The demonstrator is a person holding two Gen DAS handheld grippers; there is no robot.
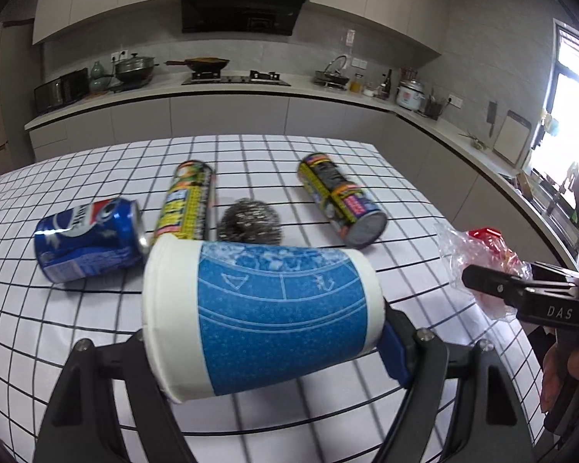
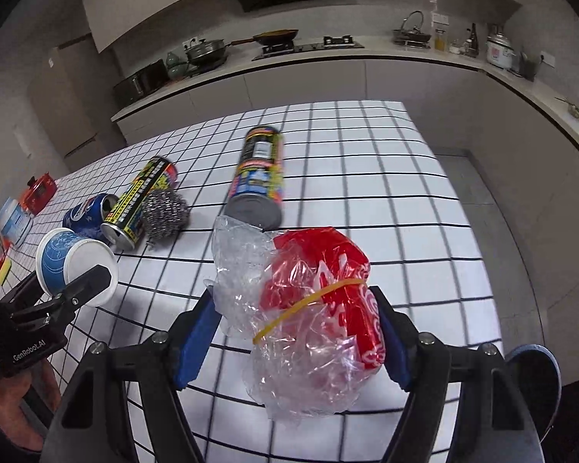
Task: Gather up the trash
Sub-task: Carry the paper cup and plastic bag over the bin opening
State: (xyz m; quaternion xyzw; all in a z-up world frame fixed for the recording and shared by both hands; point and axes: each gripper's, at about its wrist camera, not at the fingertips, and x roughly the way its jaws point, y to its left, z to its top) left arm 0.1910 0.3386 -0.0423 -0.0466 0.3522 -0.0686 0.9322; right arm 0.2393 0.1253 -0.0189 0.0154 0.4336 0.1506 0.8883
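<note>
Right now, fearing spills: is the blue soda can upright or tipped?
Tipped: the blue can lies on its side on the table.

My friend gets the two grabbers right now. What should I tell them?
Left gripper: shut on the blue-and-white paper cup, held sideways above the table.
Right gripper: shut on the crumpled plastic bag with red wrapping and a rubber band, also lifted.
On the checked tablecloth lie the blue soda can, two tall printed cans, all on their sides, and a steel scrubber between them.
Done: cup and bag picked up.
Left: drop both in a bin, which no view shows, then probably fetch the three cans. The scrubber may not be trash.
</note>
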